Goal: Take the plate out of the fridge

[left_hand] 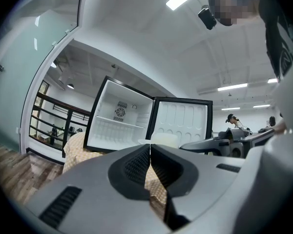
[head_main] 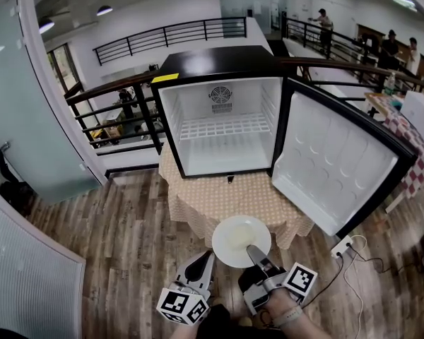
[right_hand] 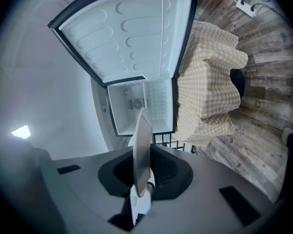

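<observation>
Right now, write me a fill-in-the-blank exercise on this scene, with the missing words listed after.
The right gripper is shut on the rim of the white plate, while the left gripper holds ____.
The door of the fridge stands ____.
Inside the fridge, the shelf is ____.
Missing words: nothing; open; empty.

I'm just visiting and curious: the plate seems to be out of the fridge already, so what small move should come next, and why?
Probably lower the plate onto the checked tablecloth just ahead. The right gripper is shut on its rim, holding it clear of the open, empty fridge, so setting it down seems all that remains. The left gripper is shut and empty.
</observation>
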Tool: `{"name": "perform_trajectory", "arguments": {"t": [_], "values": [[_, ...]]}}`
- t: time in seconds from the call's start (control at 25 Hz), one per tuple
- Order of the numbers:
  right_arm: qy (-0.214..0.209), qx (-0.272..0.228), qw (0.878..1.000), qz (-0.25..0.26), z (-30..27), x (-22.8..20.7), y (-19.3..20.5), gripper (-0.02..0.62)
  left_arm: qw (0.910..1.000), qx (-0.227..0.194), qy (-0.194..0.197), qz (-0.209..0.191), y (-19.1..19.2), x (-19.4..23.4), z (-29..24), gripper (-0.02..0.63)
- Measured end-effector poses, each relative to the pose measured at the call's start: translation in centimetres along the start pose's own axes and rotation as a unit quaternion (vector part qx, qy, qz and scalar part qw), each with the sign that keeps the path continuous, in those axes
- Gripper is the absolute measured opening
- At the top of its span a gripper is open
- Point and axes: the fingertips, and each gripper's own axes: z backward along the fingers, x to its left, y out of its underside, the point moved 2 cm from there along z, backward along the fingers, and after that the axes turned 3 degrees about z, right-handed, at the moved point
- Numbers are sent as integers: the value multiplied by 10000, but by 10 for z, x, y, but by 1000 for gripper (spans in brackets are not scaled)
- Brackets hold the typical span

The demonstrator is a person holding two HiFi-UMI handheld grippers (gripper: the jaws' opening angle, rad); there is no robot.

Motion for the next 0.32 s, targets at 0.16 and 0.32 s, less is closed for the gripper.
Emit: {"name": "perform_trajectory", "arguments": {"t": [0.16, 0.32], "values": [[-14, 42, 10000, -11, 9, 2, 2, 51, 10000, -12, -35, -3, 2, -7, 6, 12], [-29, 82, 10000, -23, 19, 3, 4, 51, 10000, 11, -46, -34, 6, -17, 13, 12]]}}
